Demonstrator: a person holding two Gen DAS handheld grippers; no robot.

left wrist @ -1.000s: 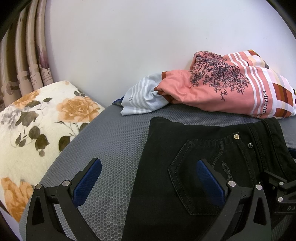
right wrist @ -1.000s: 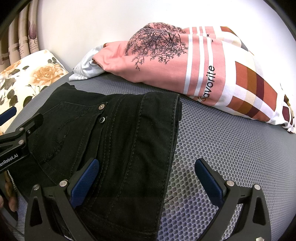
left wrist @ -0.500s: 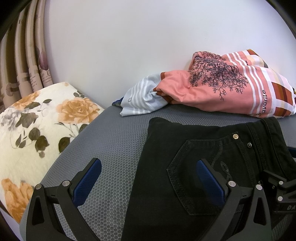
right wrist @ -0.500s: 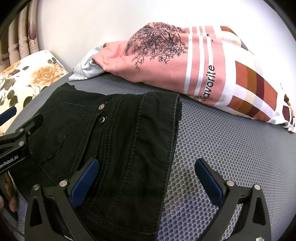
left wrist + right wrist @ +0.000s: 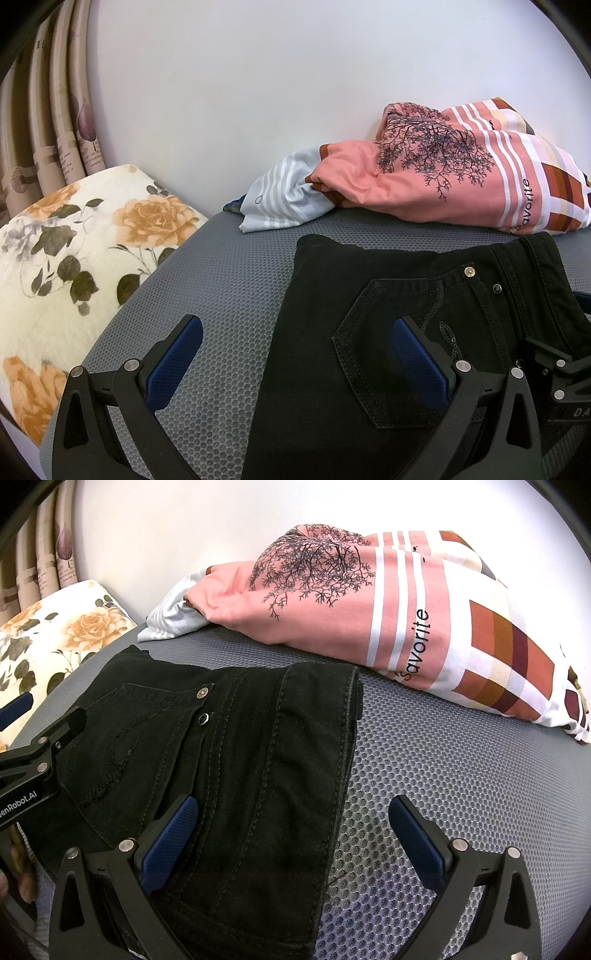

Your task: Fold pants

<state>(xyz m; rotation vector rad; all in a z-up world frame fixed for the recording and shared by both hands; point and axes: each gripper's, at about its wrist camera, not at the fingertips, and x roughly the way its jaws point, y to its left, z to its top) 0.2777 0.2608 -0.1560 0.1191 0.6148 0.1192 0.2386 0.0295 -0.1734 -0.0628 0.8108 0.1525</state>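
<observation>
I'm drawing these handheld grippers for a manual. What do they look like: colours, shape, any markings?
Both match: the left gripper and right gripper each have two matte black angular fingers with triangular cut-outs, silver round screw heads and textured blue pads. In the right wrist view, the left gripper's black body carries white lettering ending in "enRobot.AI". No cables or sleeves show.

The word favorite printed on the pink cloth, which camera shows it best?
The right wrist view: the word "favorite" sits near the centre, large and fully legible on the pink cloth. In the left wrist view the word is small, squeezed near the right edge, and its first letter is hard to read.
</observation>
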